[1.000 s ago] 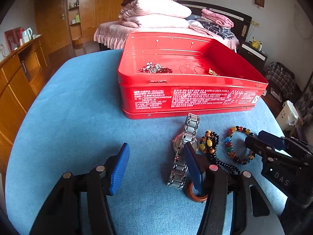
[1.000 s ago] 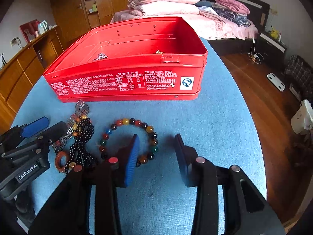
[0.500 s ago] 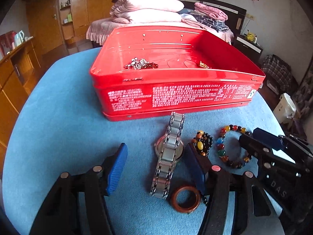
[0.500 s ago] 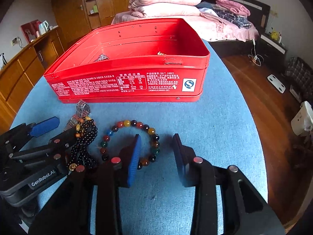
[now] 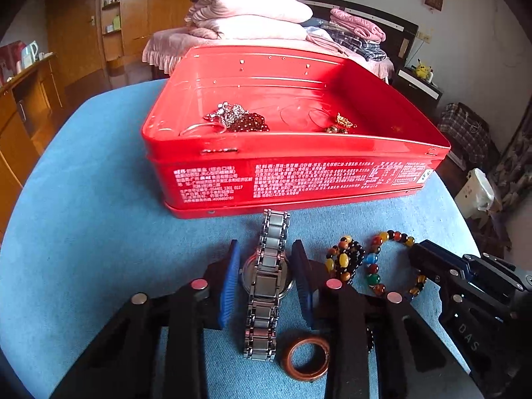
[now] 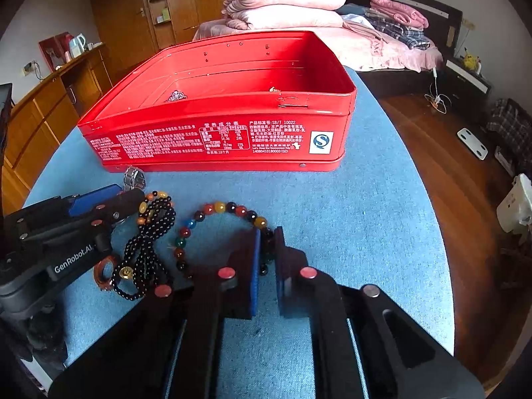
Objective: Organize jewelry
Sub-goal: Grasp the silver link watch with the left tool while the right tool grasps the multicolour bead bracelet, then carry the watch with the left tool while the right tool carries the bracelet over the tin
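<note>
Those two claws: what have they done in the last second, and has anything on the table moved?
The left claw slid over and narrowed around the silver watch, its pads now flanking the case. The right claw closed onto the multicoloured bead bracelet, pinching its near side. The red tin, the black bead necklace and the brown ring lie where they were.

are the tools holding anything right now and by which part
The right tool pinches the multicolored bracelet by the beads on its near right arc. The left tool straddles the watch at its case, fingers apart; contact cannot be told.
</note>
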{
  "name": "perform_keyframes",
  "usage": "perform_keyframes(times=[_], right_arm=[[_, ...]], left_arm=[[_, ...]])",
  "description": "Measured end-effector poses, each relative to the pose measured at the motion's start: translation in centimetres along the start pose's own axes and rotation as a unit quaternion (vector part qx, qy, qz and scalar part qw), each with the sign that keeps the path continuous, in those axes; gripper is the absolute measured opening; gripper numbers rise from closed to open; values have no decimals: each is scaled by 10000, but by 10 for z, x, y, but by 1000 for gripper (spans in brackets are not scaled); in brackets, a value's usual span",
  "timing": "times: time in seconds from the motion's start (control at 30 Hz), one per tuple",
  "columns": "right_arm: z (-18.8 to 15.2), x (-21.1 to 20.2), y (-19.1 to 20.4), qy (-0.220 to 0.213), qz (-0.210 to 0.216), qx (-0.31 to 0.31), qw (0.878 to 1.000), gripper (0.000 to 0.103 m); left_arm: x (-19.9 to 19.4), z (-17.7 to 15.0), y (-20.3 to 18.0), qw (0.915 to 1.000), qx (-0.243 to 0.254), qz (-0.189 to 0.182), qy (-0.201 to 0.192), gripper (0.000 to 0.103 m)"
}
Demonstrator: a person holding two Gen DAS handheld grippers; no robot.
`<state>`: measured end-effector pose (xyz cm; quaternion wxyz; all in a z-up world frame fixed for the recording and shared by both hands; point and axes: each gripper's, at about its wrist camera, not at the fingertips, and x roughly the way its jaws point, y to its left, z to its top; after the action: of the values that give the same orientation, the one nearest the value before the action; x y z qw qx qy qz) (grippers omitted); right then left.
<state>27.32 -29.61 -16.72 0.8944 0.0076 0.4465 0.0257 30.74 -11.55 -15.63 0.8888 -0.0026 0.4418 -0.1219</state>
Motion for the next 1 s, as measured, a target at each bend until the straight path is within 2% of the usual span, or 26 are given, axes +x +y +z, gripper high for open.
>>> perform_keyframes(times=[0.2,0.47,0.53,0.67,0.83,0.93,1.0], right_arm=[[-5,-4,2,48,81,-30,10000,7],[-3,-3,3,60,44,17,10000,9],[-4,-3,5,48,-6,-29,10000,8],[-5,-3,6,42,-37,-51,10000,7],[-8,-10,3,41,200,114,9997,7],[-9,-16,-1,-4,252,190,9995,7],[-9,-23,-3,-65,289,228,9993,7]], left_arm=[[-10,-12,8,9997,-12,224,-20,32],[-8,-11,5,9993,37,371,-59,36],[-9,-11,8,9994,-20,331,-72,31],[-11,-11,12,9996,-100,236,-74,28],[-16,-12,16,9996,-193,172,-88,26],[-24,-12,19,9994,-225,180,-176,17],[-30,-11,19,9994,-226,166,-222,17]])
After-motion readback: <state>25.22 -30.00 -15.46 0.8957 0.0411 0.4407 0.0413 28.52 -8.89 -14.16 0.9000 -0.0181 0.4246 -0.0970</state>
